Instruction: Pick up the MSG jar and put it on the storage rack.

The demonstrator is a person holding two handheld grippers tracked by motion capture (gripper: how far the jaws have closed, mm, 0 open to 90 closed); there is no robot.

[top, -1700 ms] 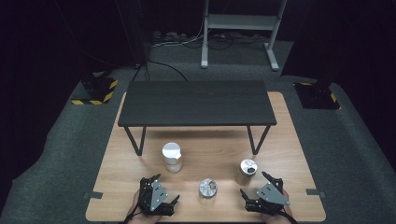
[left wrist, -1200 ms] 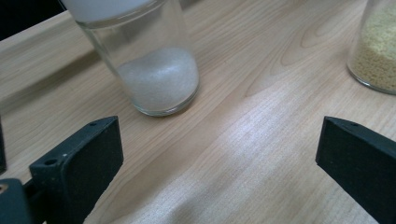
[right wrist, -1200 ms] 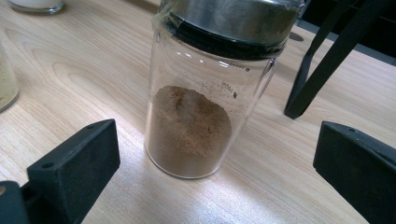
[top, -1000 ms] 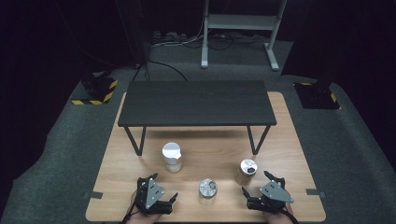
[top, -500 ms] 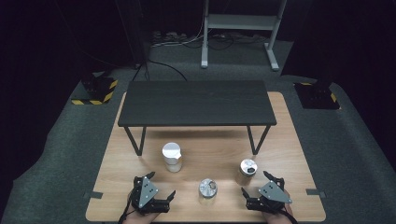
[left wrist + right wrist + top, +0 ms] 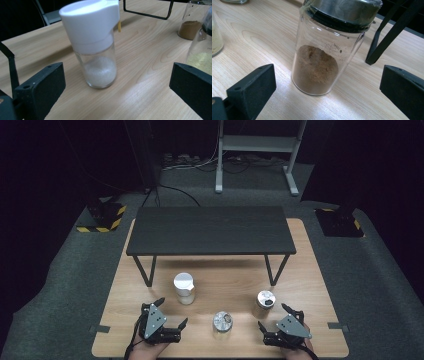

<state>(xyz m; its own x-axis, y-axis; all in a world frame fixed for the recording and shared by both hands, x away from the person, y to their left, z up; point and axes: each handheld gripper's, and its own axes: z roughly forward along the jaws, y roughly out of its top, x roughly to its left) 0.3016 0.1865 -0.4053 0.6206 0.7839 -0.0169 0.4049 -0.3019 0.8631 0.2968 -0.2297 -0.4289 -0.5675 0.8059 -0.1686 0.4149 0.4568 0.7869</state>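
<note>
Both grippers (image 6: 171, 311) (image 6: 273, 316) sitting wide open; salt shaker (image 6: 96, 45) and spice jar (image 6: 329, 47) are looking slippery glass (grab mid-body).

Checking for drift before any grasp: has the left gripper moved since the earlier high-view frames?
Yes. The left gripper has shifted slightly left and toward the table's near edge, away from the white-capped jar, which has stayed put. Its jaws stand open.

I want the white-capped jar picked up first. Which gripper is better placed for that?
The left gripper. Its open jaws face the white-capped jar, which stands centred between them. The right gripper faces the brown-powder jar instead.
</note>
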